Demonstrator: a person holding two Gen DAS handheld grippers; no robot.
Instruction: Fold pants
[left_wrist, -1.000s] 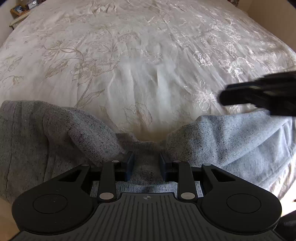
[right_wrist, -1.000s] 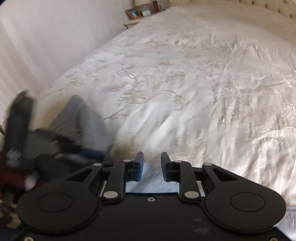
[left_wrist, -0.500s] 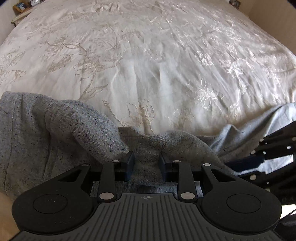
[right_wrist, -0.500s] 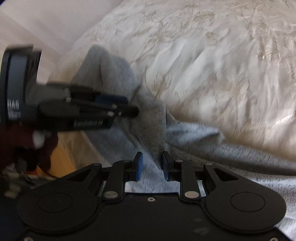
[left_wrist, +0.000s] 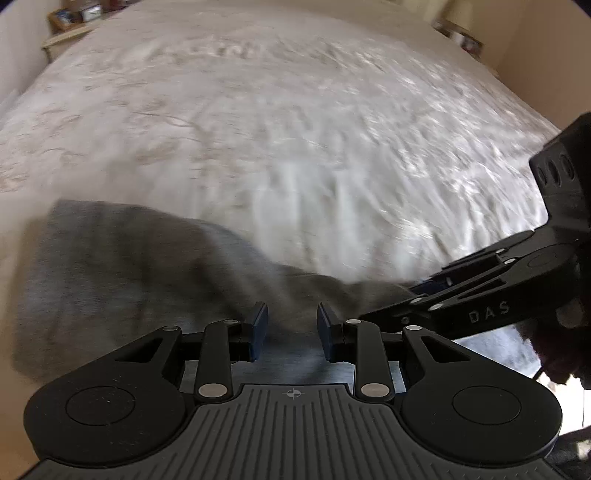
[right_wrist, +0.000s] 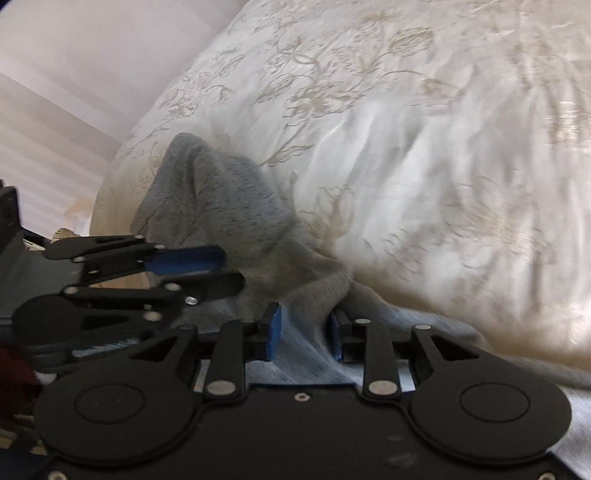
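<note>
- Pants (left_wrist: 122, 280) now bunch between your tools at bed (left_wrist: 295, 147) edge; both have closed in.
- Left tool (left_wrist: 290, 326) and right tool (right_wrist: 304, 330) each pinch fabric: lift and spread next.

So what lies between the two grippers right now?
Only grey pants fabric: in the right wrist view it bridges the left gripper and right gripper, bunched over the bedspread.

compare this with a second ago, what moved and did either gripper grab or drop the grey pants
The right gripper swung in beside the left gripper, and the two now sit close together at the near edge of the bed. The pants bunched between them. Both kept their hold on the grey cloth; nothing was let go. The embroidered bedspread stayed as it was.
</note>
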